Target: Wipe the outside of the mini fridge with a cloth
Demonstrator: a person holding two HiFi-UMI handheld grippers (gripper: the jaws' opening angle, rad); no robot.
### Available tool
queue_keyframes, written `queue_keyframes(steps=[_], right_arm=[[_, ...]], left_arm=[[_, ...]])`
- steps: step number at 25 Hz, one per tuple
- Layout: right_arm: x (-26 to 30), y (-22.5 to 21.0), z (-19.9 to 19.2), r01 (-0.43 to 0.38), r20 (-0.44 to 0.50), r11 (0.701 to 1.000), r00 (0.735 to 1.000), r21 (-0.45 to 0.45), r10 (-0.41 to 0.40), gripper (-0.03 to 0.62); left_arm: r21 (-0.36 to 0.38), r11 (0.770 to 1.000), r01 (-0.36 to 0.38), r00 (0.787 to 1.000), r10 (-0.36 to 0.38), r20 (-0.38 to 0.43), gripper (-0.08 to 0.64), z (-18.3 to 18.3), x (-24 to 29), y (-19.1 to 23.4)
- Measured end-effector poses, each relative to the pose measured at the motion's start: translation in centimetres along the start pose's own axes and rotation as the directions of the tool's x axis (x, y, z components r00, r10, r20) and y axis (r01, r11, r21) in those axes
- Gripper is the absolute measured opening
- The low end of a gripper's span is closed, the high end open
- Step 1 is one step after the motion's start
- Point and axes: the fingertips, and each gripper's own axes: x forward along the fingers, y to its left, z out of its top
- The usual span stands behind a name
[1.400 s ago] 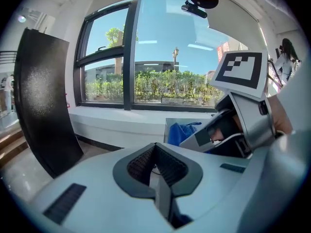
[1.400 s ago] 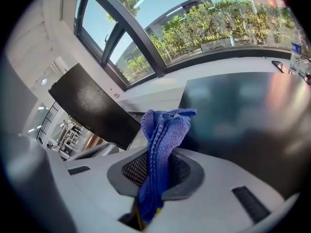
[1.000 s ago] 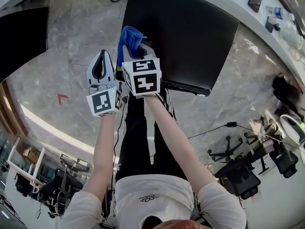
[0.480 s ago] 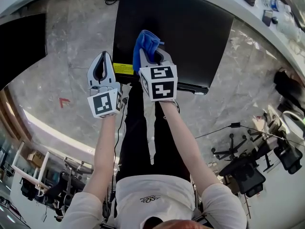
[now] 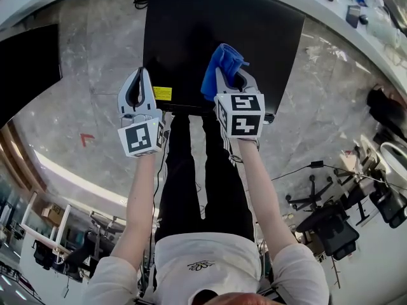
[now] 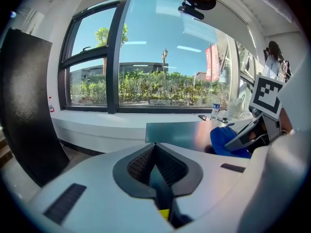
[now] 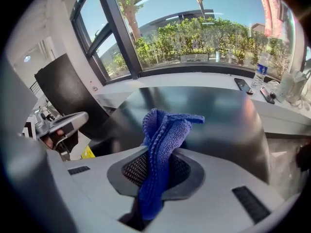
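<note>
My right gripper [image 5: 229, 80] is clamped on the blue cloth [image 7: 163, 144], the jaws pressed onto its lower part with the knit squeezed between the ribbed pads. The cloth's long axis runs along the jaws: it comes up out of the throat, passes the tips and ends in a bunched head that points away from me, out over the black top of the mini fridge [image 5: 191, 30]. In the right gripper view that free end folds over towards the right; from my head it leans a little left of the jaw line. I cannot tell whether the cloth touches the fridge top or hangs just above it. The fridge stands on the marble floor [image 5: 95, 49] straight in front of my legs, its top a broad dark panel whose wider side lies across my view, left to right, with its near edge towards me. A yellow sticker [image 5: 162, 93] sits at the near left corner of the fridge. My left gripper [image 5: 135, 84] has its jaws brought together with nothing between them; it points forward like the right one and is held just beside that near left corner, close to the sticker. The two grippers are near each other, side by side, not touching.
</note>
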Motion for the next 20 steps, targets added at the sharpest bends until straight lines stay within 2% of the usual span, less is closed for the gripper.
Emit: queue_keyframes(steps=[9, 20], right_arm=[[-3.6, -8.3, -2.1, 0.147, -0.009, 0.988, 0.989, 0.041, -0.146, 0.075], [-6.8, -15.6, -4.0, 0.282, -0.024, 0.958, 0.959, 0.053, -0.281, 0.075]], left_arm=[[0.025, 0.999, 0.021, 1.000, -0.021, -0.011, 0.005, 0.1, 0.5, -1.6], [0.032, 0.998, 0.059, 0.998, -0.059, -0.003, 0.005, 0.8, 0.9, -4.3]])
